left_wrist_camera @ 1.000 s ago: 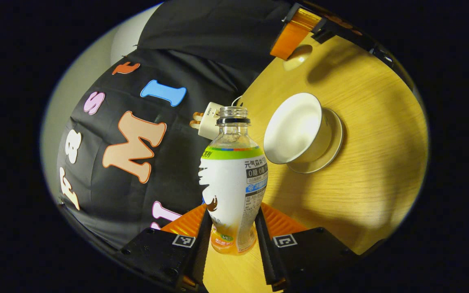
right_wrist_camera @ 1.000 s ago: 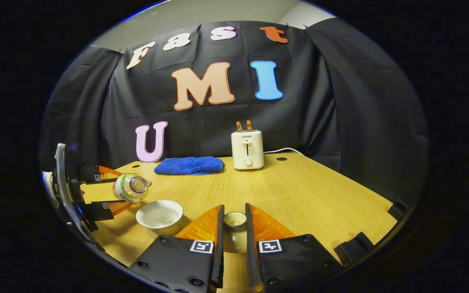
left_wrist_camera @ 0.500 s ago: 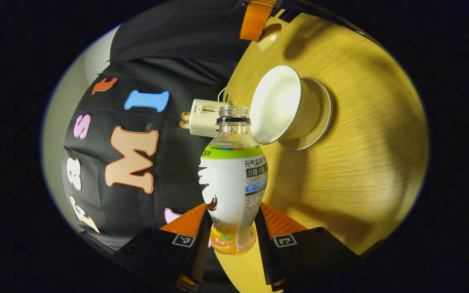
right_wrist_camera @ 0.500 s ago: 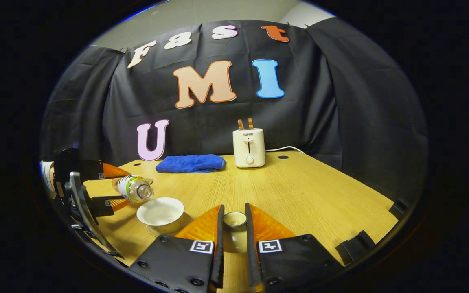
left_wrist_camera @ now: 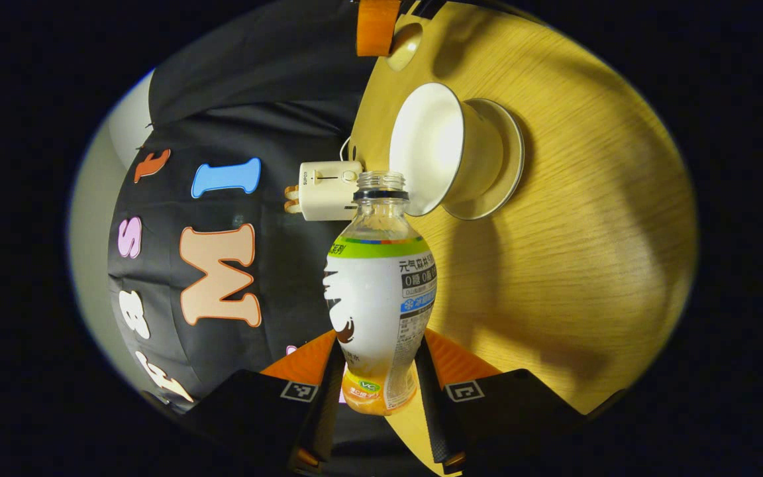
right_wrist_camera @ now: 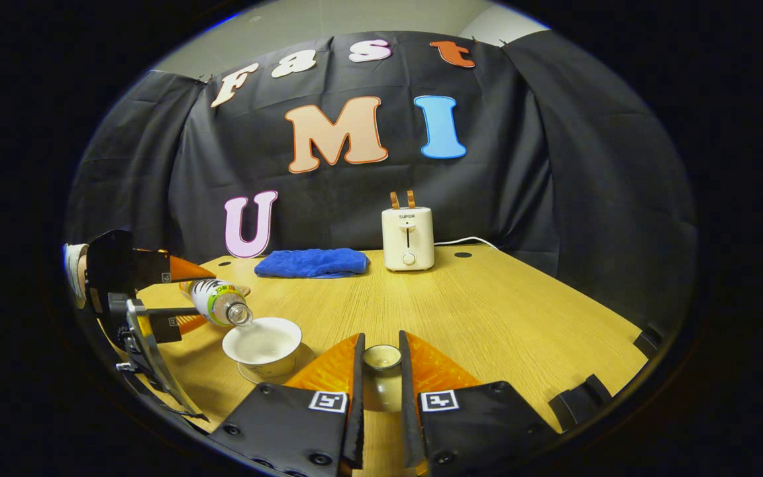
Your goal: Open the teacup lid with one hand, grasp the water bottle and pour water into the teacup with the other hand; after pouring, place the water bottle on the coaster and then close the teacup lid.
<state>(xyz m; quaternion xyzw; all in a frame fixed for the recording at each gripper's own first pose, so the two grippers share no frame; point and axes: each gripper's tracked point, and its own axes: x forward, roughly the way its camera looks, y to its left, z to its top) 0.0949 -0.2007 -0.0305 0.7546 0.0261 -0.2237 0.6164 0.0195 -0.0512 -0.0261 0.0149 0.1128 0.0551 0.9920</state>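
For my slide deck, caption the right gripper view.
Left gripper tips the water bottle over the open teacup; right gripper holds the lid.

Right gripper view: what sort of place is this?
Likely a staged recording booth, not a real kitchen: black cloth wall behind a wooden table set with a toaster and blue towel.

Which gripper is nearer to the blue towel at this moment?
Left. The left gripper holds the bottle just in front of the blue towel; the right gripper is nearer the table's front edge.
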